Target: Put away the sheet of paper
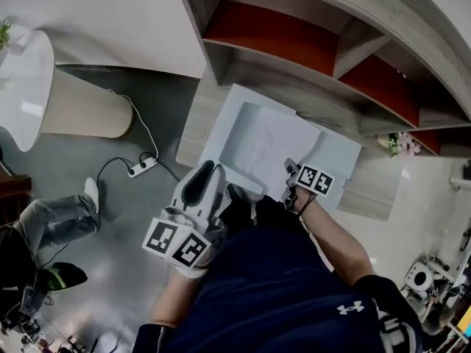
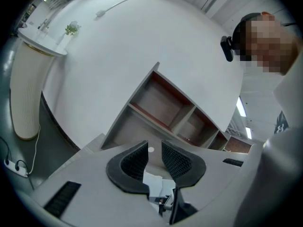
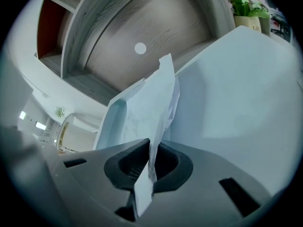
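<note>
A white sheet of paper (image 1: 276, 149) lies inside a shallow light-blue tray (image 1: 229, 116) on a wooden top. My right gripper (image 1: 292, 169) is shut on the sheet's near edge. In the right gripper view the paper (image 3: 152, 110) rises crumpled from between the closed jaws of that gripper (image 3: 150, 157), over the tray (image 3: 236, 93). My left gripper (image 1: 212, 170) hovers at the tray's near left corner, open, with nothing between its fingers. In the left gripper view this gripper (image 2: 154, 151) points level toward the shelves (image 2: 163, 103).
A wooden shelf unit with red back panels (image 1: 272, 39) stands behind the tray. A round white table on a ribbed base (image 1: 81, 109) is at the left, a power strip with a cable (image 1: 141, 166) on the floor. Flowers (image 1: 397, 144) are at the right, a seated person's leg (image 1: 51, 219) far left.
</note>
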Available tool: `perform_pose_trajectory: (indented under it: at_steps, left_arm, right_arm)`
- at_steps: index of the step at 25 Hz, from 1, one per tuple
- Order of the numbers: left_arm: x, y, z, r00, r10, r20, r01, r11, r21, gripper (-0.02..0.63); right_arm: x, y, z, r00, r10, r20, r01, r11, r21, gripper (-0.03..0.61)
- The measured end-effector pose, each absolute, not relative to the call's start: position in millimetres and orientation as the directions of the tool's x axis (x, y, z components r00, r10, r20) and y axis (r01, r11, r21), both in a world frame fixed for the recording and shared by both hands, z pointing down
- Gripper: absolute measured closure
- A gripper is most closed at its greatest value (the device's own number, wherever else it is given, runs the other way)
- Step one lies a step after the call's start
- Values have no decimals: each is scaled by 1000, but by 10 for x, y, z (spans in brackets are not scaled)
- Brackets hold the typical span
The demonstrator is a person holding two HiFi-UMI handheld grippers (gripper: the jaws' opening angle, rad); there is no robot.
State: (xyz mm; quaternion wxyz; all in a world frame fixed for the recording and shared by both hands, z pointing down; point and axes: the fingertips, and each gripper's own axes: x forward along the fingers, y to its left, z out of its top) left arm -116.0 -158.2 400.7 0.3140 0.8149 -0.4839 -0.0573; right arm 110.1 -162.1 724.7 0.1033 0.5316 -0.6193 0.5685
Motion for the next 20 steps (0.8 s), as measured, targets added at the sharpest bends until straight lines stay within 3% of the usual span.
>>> perform_pose_trajectory:
  at_steps: [20]
  left_arm:
    - [-1508,-1660,4090,488,-842,229,-764,-285,579,515]
  right_arm:
    - [508,-1973,7278,-462,-486,742,-821,-82,-566,561]
